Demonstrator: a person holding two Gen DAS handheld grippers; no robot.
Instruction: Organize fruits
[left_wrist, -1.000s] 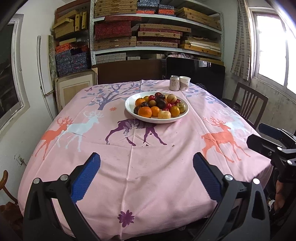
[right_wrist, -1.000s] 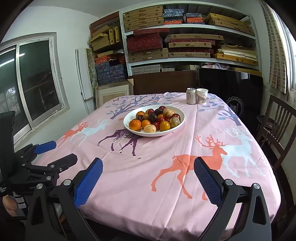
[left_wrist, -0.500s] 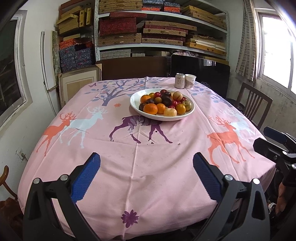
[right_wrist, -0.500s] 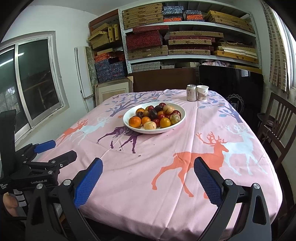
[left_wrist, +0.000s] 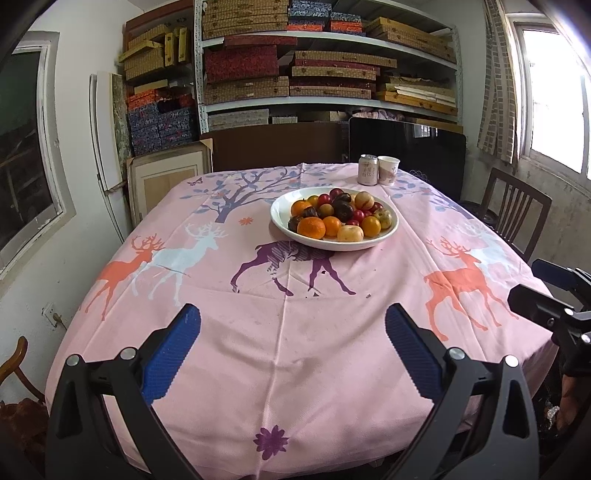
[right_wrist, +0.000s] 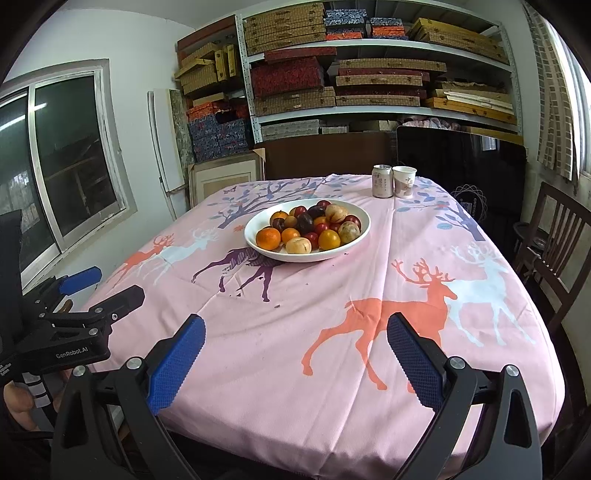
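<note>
On pink cloth (left_wrist: 295, 350): one bowl (left_wrist: 280, 221), one can (left_wrist: 368, 170), one cup (left_wrist: 388, 170).

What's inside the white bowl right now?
The white bowl holds piled fruit: oranges, small red fruits, dark purple ones, pale tan ones. Anything beneath the top layer is hidden.

Both grippers are black plastic frames with silver screw heads and ribbed blue pads (left_wrist: 171, 354) on the fingers. White lettering "GenRobot.AI" marks the left gripper (right_wrist: 99, 288).
</note>
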